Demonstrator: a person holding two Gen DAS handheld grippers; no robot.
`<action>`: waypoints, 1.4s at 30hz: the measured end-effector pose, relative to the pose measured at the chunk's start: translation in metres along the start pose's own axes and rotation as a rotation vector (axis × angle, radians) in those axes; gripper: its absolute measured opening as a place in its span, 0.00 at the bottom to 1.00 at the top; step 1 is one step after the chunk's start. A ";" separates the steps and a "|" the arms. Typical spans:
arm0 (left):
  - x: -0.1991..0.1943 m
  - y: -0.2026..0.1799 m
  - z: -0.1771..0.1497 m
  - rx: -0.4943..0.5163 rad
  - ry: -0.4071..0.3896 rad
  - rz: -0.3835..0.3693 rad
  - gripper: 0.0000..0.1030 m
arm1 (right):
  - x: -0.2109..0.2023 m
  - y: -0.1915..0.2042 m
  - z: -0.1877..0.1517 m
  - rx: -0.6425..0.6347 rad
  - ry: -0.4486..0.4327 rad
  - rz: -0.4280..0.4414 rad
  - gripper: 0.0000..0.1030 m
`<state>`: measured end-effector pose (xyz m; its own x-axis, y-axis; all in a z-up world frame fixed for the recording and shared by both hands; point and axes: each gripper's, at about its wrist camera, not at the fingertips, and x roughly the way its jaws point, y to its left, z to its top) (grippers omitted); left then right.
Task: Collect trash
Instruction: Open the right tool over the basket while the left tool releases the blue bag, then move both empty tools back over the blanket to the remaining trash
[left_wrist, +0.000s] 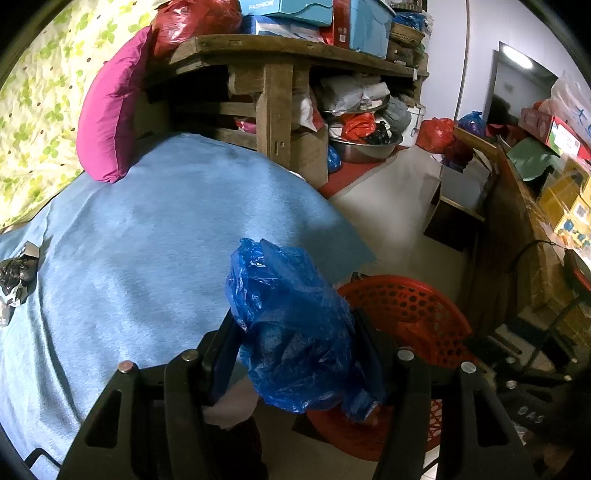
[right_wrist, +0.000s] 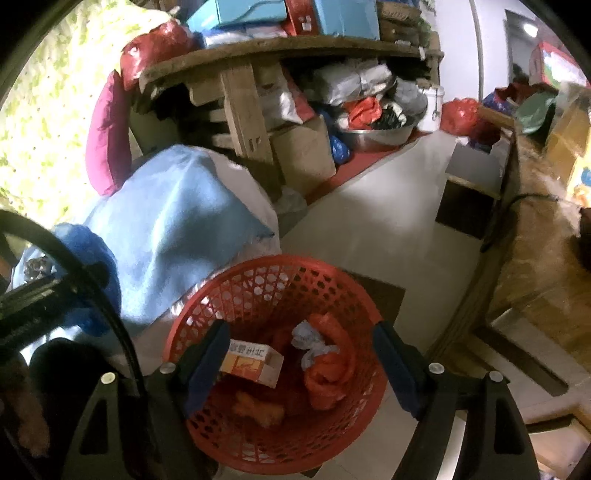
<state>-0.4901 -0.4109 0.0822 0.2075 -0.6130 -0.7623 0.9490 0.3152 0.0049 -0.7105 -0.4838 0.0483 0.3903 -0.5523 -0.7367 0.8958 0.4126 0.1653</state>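
Left hand-held gripper (left_wrist: 295, 332): jaws clamped on a crumpled blue plastic bag (left_wrist: 291, 325). The wad fills the gap between the pads and bulges out above and below them, long axis running roughly 11 to 5 o'clock in the left wrist view.

Right hand-held gripper (right_wrist: 299, 354): jaws apart, nothing between the pads. It hangs directly over the round red plastic mesh basket (right_wrist: 258, 295), looking down into it.

Basket contents, right wrist view: small orange-and-white cardboard box (right_wrist: 251, 363) close by the left pad, a scrunched pale blue tissue (right_wrist: 308, 343), a red plastic bag (right_wrist: 328, 369), an orange lump near the bottom that is too blurred to name.

Key relation: from the left gripper the basket lies at about 4 o'clock, low and just beyond the held bag; its red rim (left_wrist: 399, 306) shows past the bag's right edge. The bag hangs about at the edge of the pale blue bed cover (left_wrist: 147, 229), not yet over the basket mouth. Judgement: a short carry toward 4 o'clock, then release. The right gripper is nearer the basket but empty; the left has the load.

Still out: crumpled black-and-silver foil wrapper (left_wrist: 16, 273) on the blue cover at 9 o'clock, well apart from both grippers; left hand is nearer.

Risk: light film may cling to a pad or drift onto the rim.
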 end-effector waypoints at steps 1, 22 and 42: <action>0.001 -0.001 0.000 0.003 0.002 -0.002 0.59 | -0.005 -0.001 0.002 -0.002 -0.020 -0.013 0.80; 0.025 -0.056 -0.001 0.118 0.084 -0.106 0.62 | -0.058 -0.050 0.012 0.062 -0.195 -0.110 0.80; 0.027 -0.071 0.000 0.167 0.109 -0.133 0.76 | -0.056 -0.054 0.007 0.076 -0.190 -0.101 0.80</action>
<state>-0.5516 -0.4491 0.0614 0.0601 -0.5567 -0.8286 0.9942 0.1075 -0.0001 -0.7792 -0.4804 0.0846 0.3245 -0.7176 -0.6162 0.9430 0.2964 0.1514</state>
